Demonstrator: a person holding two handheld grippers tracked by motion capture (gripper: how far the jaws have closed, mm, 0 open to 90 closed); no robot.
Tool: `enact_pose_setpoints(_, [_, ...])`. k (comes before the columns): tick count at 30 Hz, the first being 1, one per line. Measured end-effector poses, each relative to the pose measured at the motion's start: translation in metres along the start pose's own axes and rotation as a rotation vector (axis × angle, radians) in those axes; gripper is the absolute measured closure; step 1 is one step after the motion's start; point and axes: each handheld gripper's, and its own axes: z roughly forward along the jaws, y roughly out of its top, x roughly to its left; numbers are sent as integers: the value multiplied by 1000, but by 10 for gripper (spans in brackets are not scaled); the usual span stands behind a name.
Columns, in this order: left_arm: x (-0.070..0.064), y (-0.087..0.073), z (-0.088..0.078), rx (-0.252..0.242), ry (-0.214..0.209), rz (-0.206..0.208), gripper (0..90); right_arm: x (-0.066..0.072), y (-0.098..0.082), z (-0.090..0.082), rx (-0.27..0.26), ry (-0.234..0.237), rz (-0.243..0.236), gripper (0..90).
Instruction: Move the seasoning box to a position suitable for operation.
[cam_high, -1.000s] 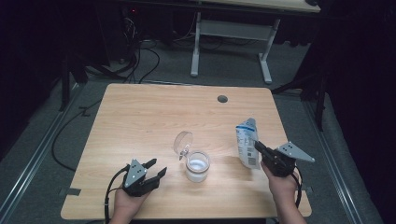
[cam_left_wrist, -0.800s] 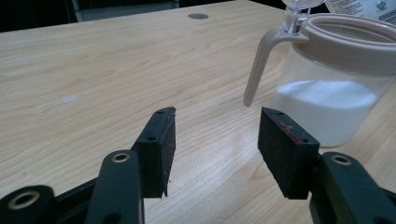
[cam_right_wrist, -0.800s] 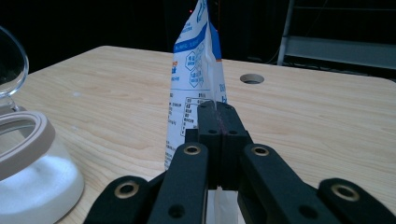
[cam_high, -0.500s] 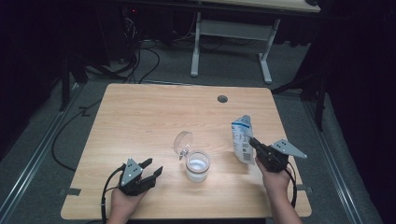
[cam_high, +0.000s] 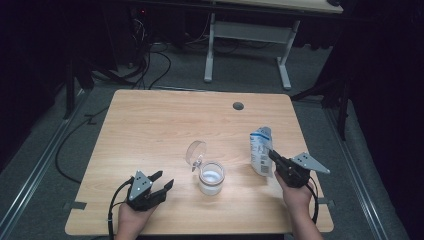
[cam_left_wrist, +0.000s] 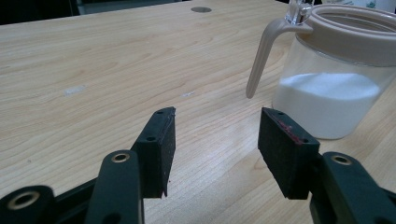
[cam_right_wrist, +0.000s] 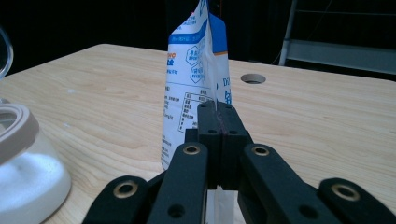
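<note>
**Desk:** Where's the right tool (cam_high: 270, 152) now?

**Me:** At about four o'clock on the table (cam_high: 150, 125), over the near right part. Its jaws are pressed tight together on the edge of the blue-and-white pouch (cam_high: 260, 150). In the right gripper view I see the pouch (cam_right_wrist: 196, 79) standing upright straight ahead of my jaws, its thin side seam pinched between the pads.

**Desk:** And the jar?

**Me:** The glass jar (cam_high: 210, 177) sits near six o'clock, just short of the table's middle towards me, with white powder in the bottom. Its clear lid (cam_high: 196, 151) stands flipped up at the jar's eleven o'clock. The pouch is at the jar's two o'clock, near it but apart.

**Desk:** Left side?

**Me:** My left tool (cam_high: 162, 181) rests at seven o'clock on the near edge, my hand (cam_high: 132, 215) under it. Jaws stand wide, nothing between them, only bare wood. In the left gripper view the jar (cam_left_wrist: 336, 79) is off at one o'clock, its beige rim and handle plain to see, clear of my pads.

**Desk:** Anything else up there?

**Me:** A round cable hole (cam_high: 238, 106) at twelve o'clock, well apart from everything.
</note>
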Motion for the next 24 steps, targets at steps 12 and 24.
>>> enact_pose_setpoints(12, [-3,-1,0,4,-7,6,469,6,-14,-15,-2,-1,-25,896])
enact_pose_setpoints(24, [-5,0,0,1,-20,9,469,9,-21,-22,7,-7,-11,892])
